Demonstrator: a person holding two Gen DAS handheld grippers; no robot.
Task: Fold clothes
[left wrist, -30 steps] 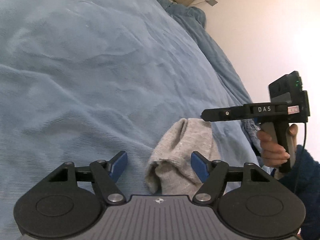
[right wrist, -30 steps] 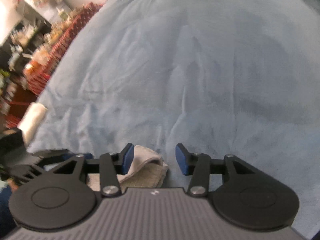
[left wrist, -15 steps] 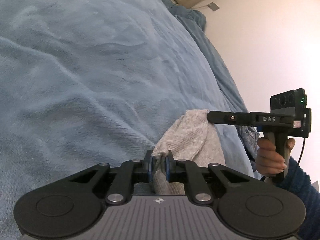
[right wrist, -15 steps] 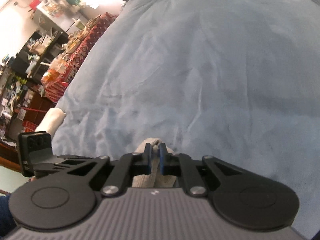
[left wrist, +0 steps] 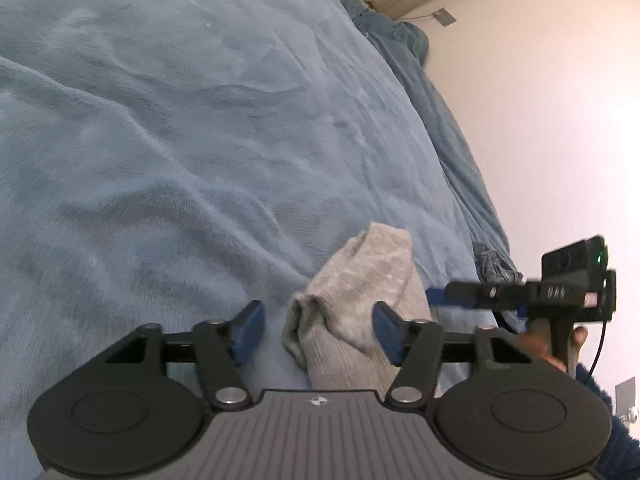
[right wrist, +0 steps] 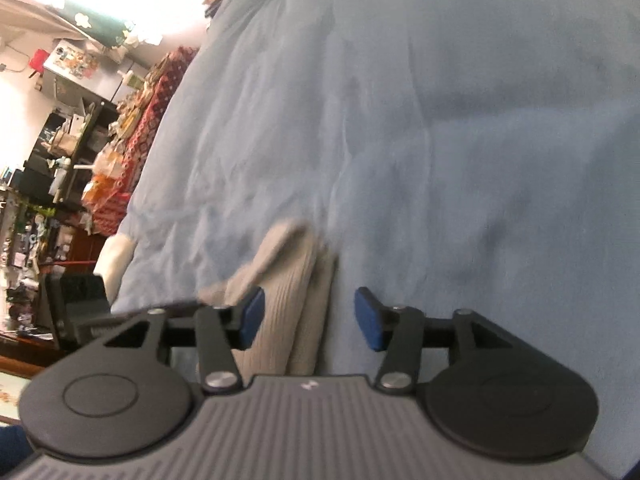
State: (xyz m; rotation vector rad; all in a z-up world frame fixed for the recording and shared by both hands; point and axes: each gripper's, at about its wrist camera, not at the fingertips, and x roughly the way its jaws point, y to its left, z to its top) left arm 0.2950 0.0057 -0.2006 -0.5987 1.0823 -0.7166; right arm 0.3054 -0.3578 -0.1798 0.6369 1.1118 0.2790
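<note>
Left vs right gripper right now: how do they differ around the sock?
1. The sock lies toward the right pad of the left gripper, but toward the left pad of the right gripper.
2. The left gripper's view is sharp; the right gripper's is motion-blurred.

Shared: both are opening, blue pads apart, sock between them unpinched on the blue blanket.

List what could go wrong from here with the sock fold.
1. Both the left gripper and the right gripper are opening around the grey sock; the loose fold may spring open.
2. The sock lies near the edge of the blue blanket and could slide off.
3. The grippers are close together and could collide.
</note>
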